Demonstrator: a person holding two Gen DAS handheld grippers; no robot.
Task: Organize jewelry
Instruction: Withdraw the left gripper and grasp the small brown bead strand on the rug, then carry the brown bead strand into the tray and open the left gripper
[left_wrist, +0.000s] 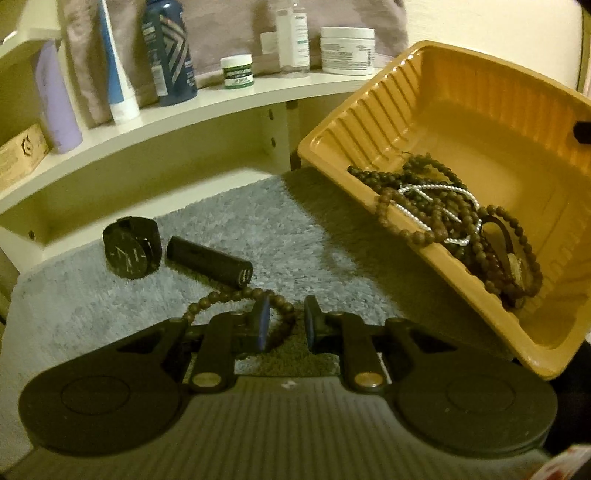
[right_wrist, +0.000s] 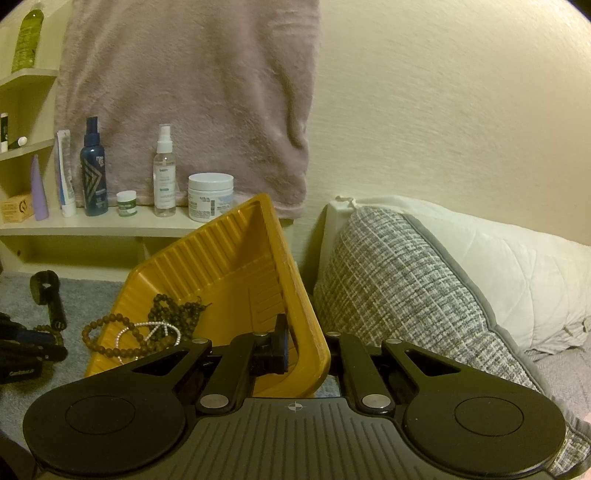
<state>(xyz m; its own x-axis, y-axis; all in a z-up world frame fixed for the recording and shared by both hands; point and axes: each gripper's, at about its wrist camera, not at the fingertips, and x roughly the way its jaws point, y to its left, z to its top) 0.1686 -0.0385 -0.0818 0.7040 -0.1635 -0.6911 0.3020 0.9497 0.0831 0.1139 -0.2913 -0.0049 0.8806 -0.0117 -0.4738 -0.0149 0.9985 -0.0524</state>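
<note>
Left fingers (left_wrist: 285, 323) slightly apart over bead bracelet (left_wrist: 221, 297), not gripping; right fingers (right_wrist: 306, 345) clamped on tray (right_wrist: 236, 251) rim.

Your left gripper (left_wrist: 286, 325) points steeply down, jaws a narrow gap apart with the blue pads facing each other. A brown bead strand (left_wrist: 221, 299) loops round the left finger; whether the pads press it cannot be told. Your right gripper (right_wrist: 306, 347) tilts down less steeply, jaws clamped on the rim of the yellow tray (right_wrist: 295, 295), one finger inside, one outside.
</note>
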